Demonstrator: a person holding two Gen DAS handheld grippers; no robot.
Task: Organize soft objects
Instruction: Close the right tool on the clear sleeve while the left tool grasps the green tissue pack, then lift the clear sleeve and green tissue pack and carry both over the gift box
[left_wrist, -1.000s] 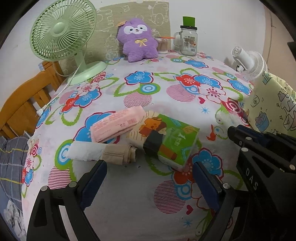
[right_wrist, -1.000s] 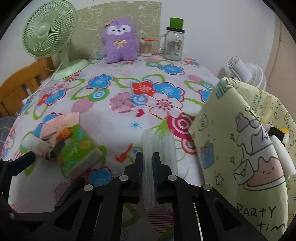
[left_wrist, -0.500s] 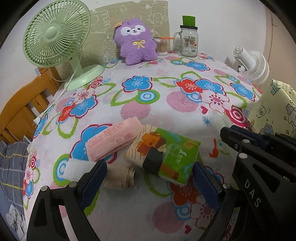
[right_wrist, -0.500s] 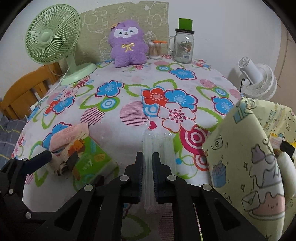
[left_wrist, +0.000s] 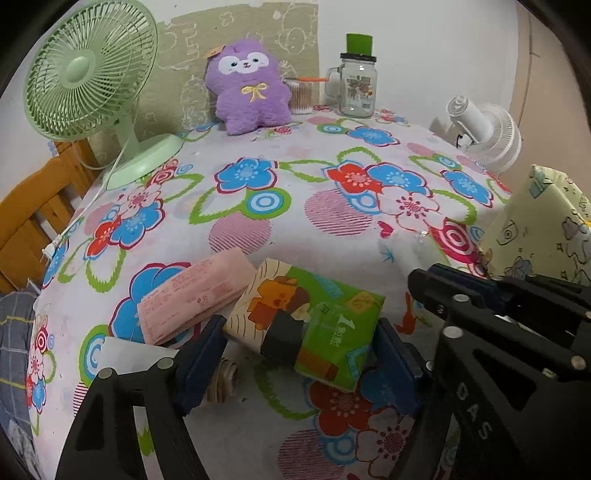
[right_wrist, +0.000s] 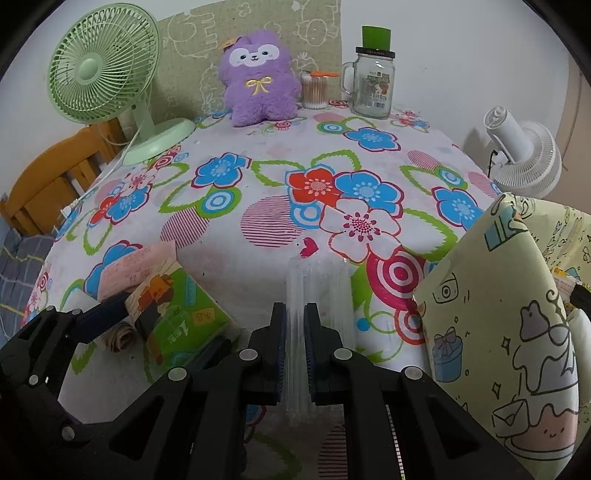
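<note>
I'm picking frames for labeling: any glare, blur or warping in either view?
Left wrist view: sharp, evenly lit, no strong glare; fisheye bows the table, dark corners. Right wrist view: same warp; the clear film in the right gripper is faint against the cloth, with a small glint beyond its far end.

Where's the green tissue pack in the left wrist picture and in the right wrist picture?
Left wrist: green tissue pack sits low centre, between the open left tongs.
Right wrist: low left, beside the pink pack.
Shared landmark: purple plush at the table's far edge.
</note>
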